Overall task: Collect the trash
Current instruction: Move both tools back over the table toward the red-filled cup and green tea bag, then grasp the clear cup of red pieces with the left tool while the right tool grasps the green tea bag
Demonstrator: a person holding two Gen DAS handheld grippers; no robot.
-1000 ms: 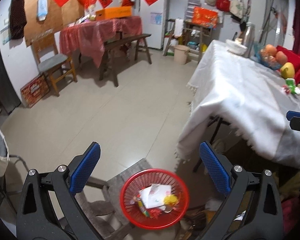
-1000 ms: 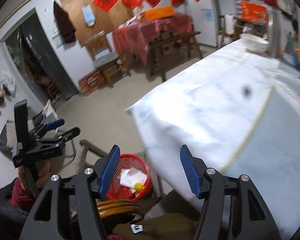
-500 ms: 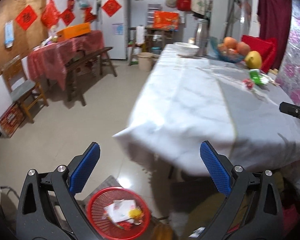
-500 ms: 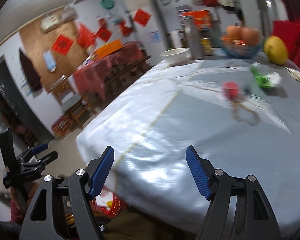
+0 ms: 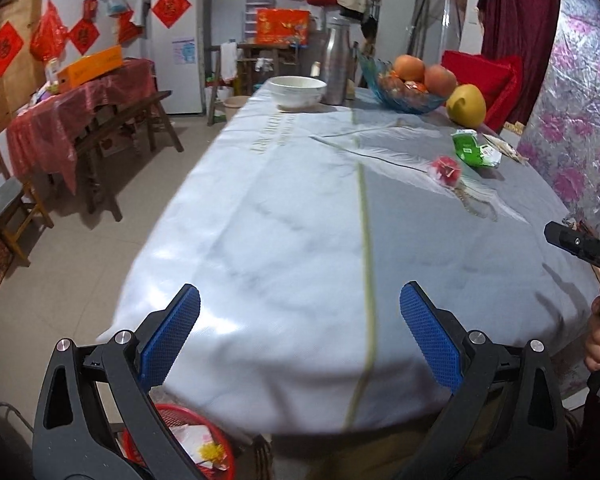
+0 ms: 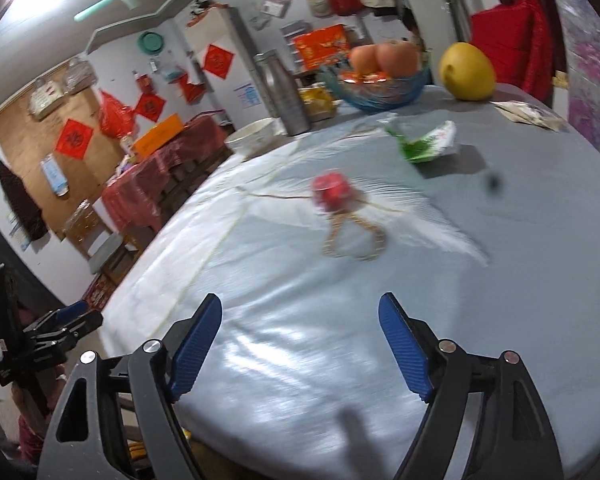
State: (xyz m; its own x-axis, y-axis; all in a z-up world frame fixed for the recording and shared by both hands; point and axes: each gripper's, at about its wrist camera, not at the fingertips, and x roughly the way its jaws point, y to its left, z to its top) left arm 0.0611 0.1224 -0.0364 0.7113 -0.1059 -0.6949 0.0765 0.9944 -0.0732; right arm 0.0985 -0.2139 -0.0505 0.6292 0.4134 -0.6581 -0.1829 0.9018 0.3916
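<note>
Currently both grippers point over the cloth-covered table [image 5: 300, 220], nothing between either pair of fingers.

Left wrist view, left to right. Lower left of the frame: red basket [image 5: 204, 432] on the floor beside the near table edge, partly hidden by the gripper frame, with paper scraps and something yellow inside. Bottom centre: left gripper [image 5: 300, 336], blue pads spread wide, empty. Upper centre, at the far end of the table: white bowl [image 5: 297, 90], metal flask [image 5: 337, 68] just to its right, then a blue glass fruit bowl [image 5: 404, 88] with orange fruit. Right of that, a yellow pomelo [image 5: 466, 105]. Centre right: red crumpled wrapper [image 5: 445, 170] lying on the cloth, and near it, a little farther back, a green-and-white wrapper [image 5: 474, 149]. Far right edge: part of the right gripper's body, with fingers of a hand around its handle.

Right wrist view, left to right. Left edge: the left gripper [image 6: 66, 322] seen side-on (small, jaw gap hard to read here). Bottom centre: right gripper [image 6: 300, 344], jaws opening, no object between the pads. Centre: red wrapper [image 6: 334, 192], blurred, well ahead of the fingertips. Upper right: green wrapper [image 6: 428, 144], then the pomelo [image 6: 466, 72] beyond it.
</note>
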